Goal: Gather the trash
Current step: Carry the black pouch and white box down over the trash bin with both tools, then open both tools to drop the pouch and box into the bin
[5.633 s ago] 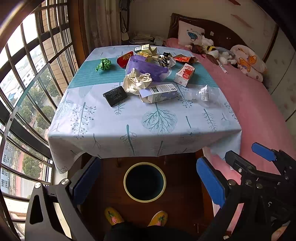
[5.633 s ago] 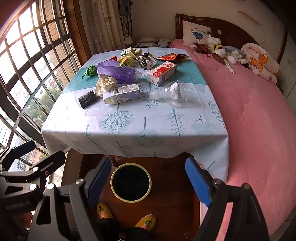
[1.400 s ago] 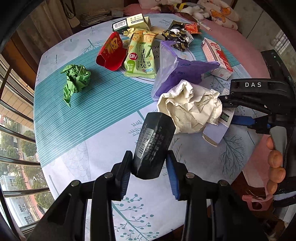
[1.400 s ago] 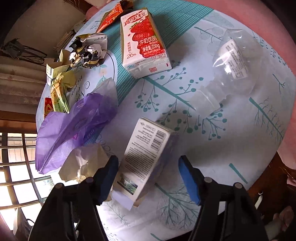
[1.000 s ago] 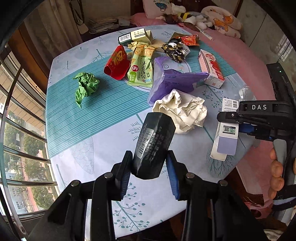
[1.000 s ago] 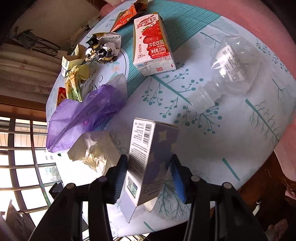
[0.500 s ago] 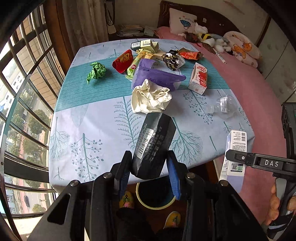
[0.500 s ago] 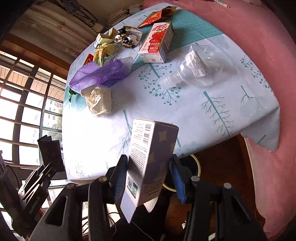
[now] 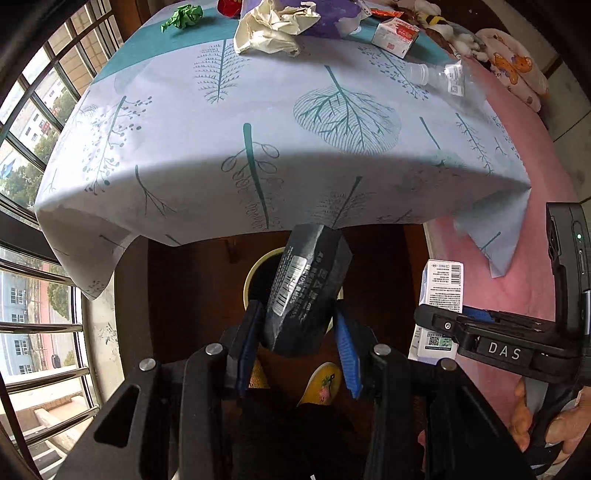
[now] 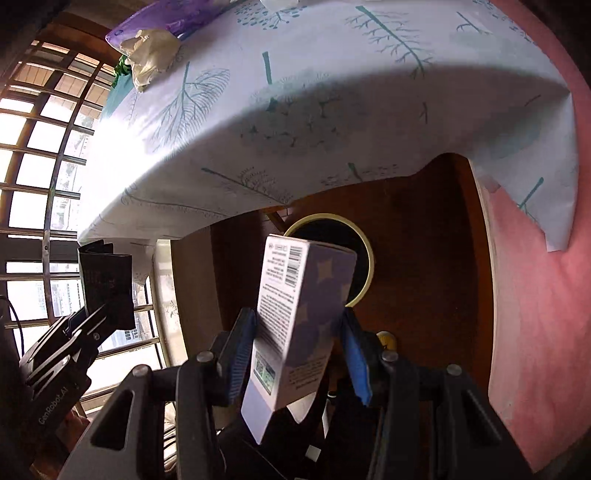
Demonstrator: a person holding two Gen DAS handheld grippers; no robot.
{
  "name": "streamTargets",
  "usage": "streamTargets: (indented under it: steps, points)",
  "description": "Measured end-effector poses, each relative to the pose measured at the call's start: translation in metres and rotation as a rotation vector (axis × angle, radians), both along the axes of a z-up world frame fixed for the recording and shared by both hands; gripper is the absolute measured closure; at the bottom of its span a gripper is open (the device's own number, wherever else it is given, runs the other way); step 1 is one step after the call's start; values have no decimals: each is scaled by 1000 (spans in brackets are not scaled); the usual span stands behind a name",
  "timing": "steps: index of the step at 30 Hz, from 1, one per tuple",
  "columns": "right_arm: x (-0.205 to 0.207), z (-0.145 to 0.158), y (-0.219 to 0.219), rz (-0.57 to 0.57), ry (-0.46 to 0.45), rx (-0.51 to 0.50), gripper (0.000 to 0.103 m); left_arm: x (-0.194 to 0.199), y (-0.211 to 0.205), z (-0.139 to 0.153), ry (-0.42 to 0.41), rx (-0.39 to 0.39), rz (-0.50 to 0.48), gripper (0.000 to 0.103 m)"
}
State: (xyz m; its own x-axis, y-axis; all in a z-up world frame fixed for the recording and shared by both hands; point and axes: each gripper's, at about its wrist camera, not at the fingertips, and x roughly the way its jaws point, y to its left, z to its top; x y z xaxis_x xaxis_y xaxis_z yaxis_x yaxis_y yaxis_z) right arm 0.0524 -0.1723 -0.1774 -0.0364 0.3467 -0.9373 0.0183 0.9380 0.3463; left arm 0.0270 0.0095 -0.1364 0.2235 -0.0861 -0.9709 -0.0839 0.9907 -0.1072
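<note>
We note the left gripper [image 9: 299,343] clamped on a black box [image 9: 308,291], its blue pads [image 9: 246,341] pressed to both sides, and the right gripper [image 10: 299,350] likewise clamped on a pale purple carton [image 10: 295,325]. Both items hang in front of the table edge, above the yellow-rimmed trash bin [image 10: 364,254] standing on the dark wood floor [image 10: 424,240]. Beyond, on the leaf-print tablecloth [image 9: 258,110], we see crumpled cream paper [image 9: 273,29], a green paper ball [image 9: 183,16], a red-and-white carton [image 9: 395,35] and a clear plastic bottle [image 9: 439,79], with the pink bed [image 9: 535,177] just beside the table.
</note>
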Motion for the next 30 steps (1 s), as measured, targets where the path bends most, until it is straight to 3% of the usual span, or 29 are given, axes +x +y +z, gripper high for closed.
streamTargets:
  steps: [4, 10, 16, 19, 21, 23, 30]
  points:
    - [-4, -59, 5, -12, 36, -10, 56, -2, -1, -56, 40, 7, 14, 65]
    - [3, -144, 15, -19, 45, -33, 56, 11, 4, -138, 77, -52, 38, 63]
    - [9, -204, 29, -44, 61, -47, 52, 21, 11, -194, 112, -61, 43, 53]
    - [11, -223, 31, -71, 88, -50, 51, 28, 15, -210, 125, -57, 32, 42]
    - [11, -231, 31, -90, 100, -59, 48, 30, 19, -216, 130, -44, 23, 25]
    - [13, -234, 34, -97, 97, -73, 37, 32, 21, -218, 132, -41, 14, 17]
    - [13, -216, 43, -53, -31, -108, 33, 34, 21, -204, 101, 22, -30, 16]
